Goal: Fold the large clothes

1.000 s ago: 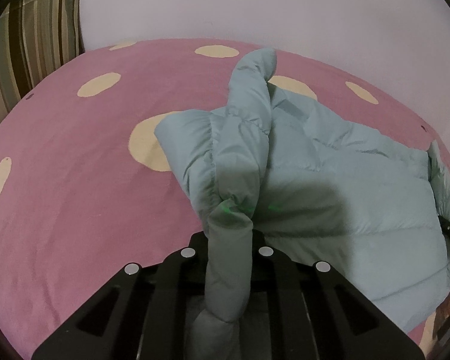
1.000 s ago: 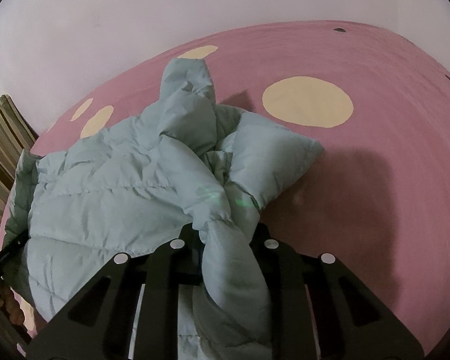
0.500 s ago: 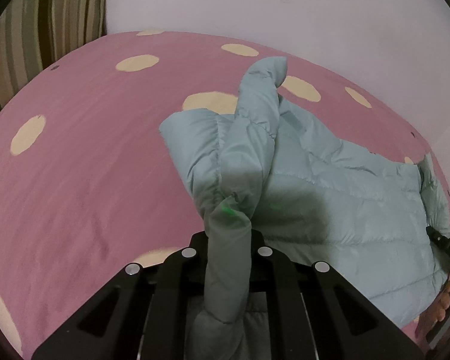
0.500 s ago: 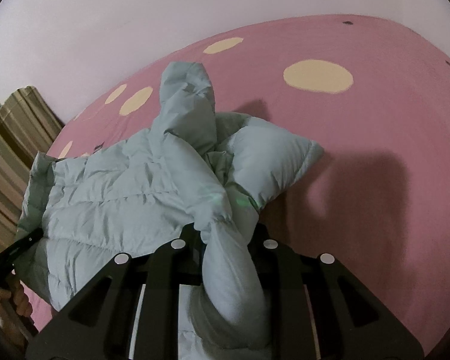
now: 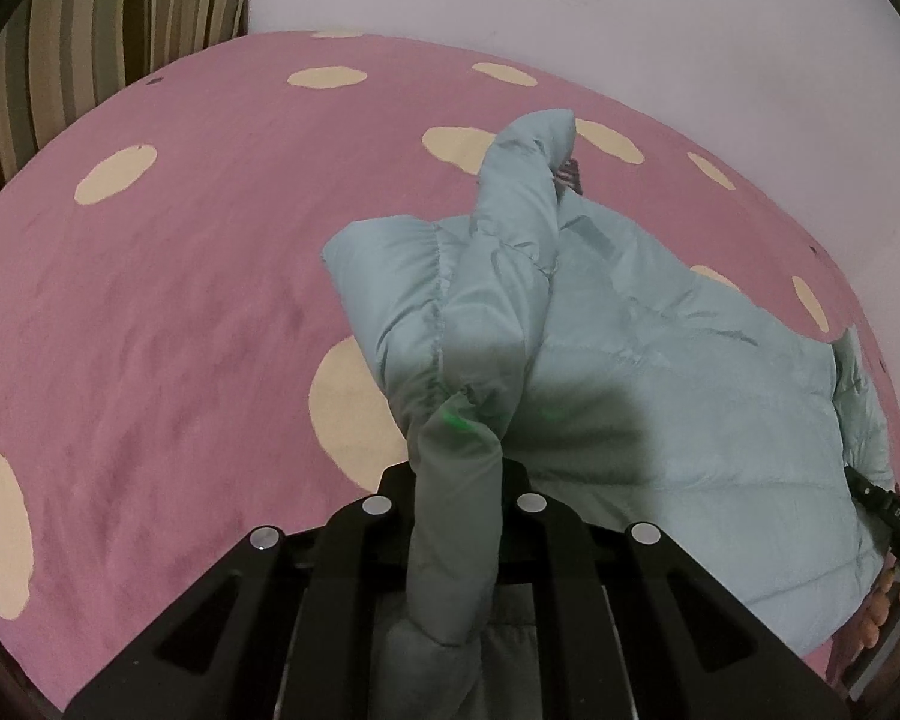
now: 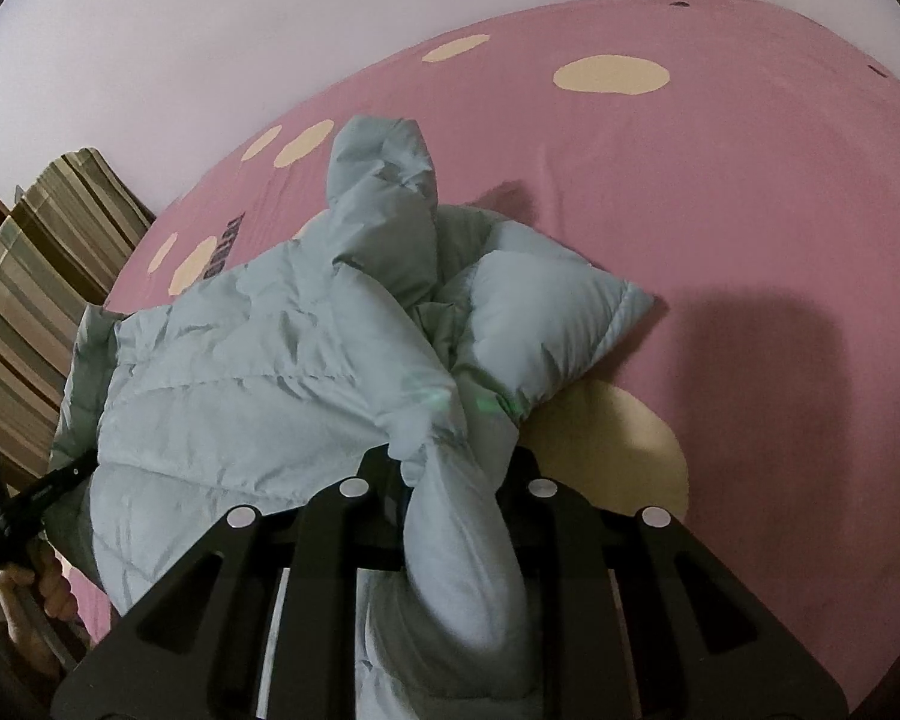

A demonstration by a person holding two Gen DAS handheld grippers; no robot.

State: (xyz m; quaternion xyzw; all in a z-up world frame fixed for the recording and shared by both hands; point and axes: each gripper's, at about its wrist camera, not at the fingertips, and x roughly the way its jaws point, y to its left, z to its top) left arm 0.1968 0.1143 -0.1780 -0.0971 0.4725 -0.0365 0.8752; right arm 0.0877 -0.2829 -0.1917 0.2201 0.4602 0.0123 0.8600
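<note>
A pale blue-green puffer jacket [image 5: 660, 360] lies spread over a pink bed sheet [image 5: 180, 330] dotted with cream ovals, its quilted body stretched between the two grippers and its far part bunched up. One sleeve [image 5: 522, 180] rises from the heap and curls over at the cuff; in the right wrist view the same sleeve [image 6: 384, 192] stands as a rumpled column, with a padded corner of the jacket jutting out to its right onto the sheet. The left gripper [image 5: 456, 480] has its jaws nearly together, pinching a gathered roll of the jacket's fabric that runs back between the black fingers toward the camera. The right gripper [image 6: 456, 468] likewise has its jaws drawn in on a thick fold of the jacket, which bulges out between them. At the right edge of the left wrist view a hand [image 5: 888, 618] grips the other tool's handle beside the jacket's hem; at the lower left of the right wrist view the other hand [image 6: 30, 606] does the same. A striped cushion [image 5: 90, 30] sits at the bed's far corner against a plain pale wall [image 5: 570, 0].
</note>
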